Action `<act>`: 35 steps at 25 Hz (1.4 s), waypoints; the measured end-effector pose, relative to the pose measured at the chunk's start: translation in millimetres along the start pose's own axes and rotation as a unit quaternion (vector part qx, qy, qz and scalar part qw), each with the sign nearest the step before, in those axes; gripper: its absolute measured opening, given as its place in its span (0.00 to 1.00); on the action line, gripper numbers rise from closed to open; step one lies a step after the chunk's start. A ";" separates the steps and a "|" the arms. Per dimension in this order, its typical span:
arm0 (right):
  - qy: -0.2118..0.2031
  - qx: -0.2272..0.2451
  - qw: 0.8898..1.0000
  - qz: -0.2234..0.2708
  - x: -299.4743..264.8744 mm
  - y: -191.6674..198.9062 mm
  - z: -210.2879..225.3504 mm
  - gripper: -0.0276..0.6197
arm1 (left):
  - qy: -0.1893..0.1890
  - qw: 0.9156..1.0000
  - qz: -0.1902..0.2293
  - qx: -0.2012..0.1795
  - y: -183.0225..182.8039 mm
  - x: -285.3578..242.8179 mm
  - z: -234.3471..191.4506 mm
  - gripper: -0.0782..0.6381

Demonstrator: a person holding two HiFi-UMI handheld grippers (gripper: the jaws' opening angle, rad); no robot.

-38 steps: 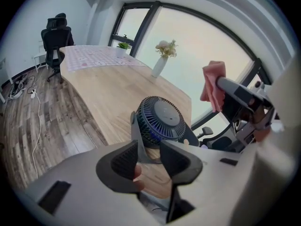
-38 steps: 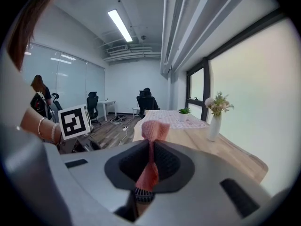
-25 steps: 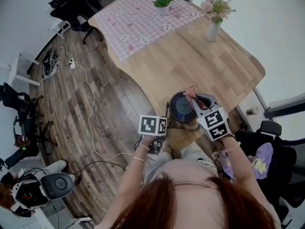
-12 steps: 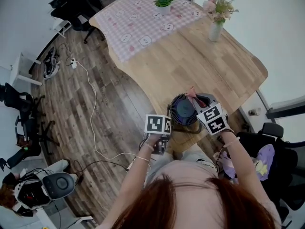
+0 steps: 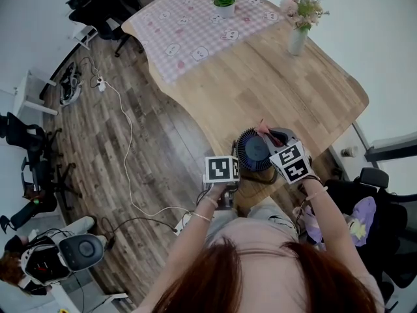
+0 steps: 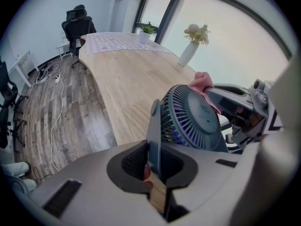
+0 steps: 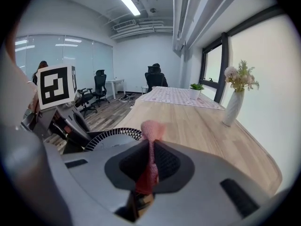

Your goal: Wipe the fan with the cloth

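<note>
**A:** Scene, largest item first?

**B:** A long wooden surface runs from top centre of the head view to lower right. A pink checked runner covers its far end at top centre.

**A:** Where is the fan?

**B:** The fan is at the near edge of the surface, lower centre-right of the head view. It is dark and round, with the grille turned up toward the camera. It sits between the two grippers.

**A:** Left gripper?

**B:** The left gripper is at the fan's left side. Its jaws have just been closing and are now clamped on the fan's flat grey stand arm, which stands upright between the pads.

**A:** Right gripper?

**B:** The right gripper is at the fan's right side and is clenched on the cloth.

**A:** Anything else on the surface?

**B:** A white vase of flowers stands at upper right, well apart from the fan. A small potted plant stands on the runner at top centre.

**A:** And the cloth?

**B:** The cloth is pink and pinched as a thin fold. Its free end pokes up past the jaws. In the left gripper view it lies against the fan's upper rim.
</note>
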State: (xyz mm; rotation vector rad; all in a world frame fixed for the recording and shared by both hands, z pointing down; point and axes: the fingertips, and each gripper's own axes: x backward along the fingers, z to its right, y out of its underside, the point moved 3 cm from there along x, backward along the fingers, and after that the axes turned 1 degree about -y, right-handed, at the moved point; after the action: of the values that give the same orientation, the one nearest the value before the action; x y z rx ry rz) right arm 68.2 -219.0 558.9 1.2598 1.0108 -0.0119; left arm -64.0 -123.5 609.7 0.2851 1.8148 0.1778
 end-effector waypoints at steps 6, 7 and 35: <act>0.007 -0.001 1.000 -0.002 2.0 -0.3 -0.9 0.09 | -0.003 1.000 0.006 0.029 1.2 0.0 -0.7 0.16; 0.008 -0.001 1.000 -0.004 2.2 0.0 -1.3 0.09 | -0.003 0.999 0.007 0.032 1.0 -0.1 -0.9 0.16; 0.062 -0.037 0.997 -0.015 23.5 21.6 -8.9 0.09 | 0.013 0.995 0.005 0.098 0.5 -5.3 -3.0 0.19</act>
State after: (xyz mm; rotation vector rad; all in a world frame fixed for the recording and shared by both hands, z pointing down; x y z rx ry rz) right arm 87.8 -192.4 561.2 1.1901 1.1273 0.0806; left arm -65.6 -124.4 615.5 0.4327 1.8596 0.0097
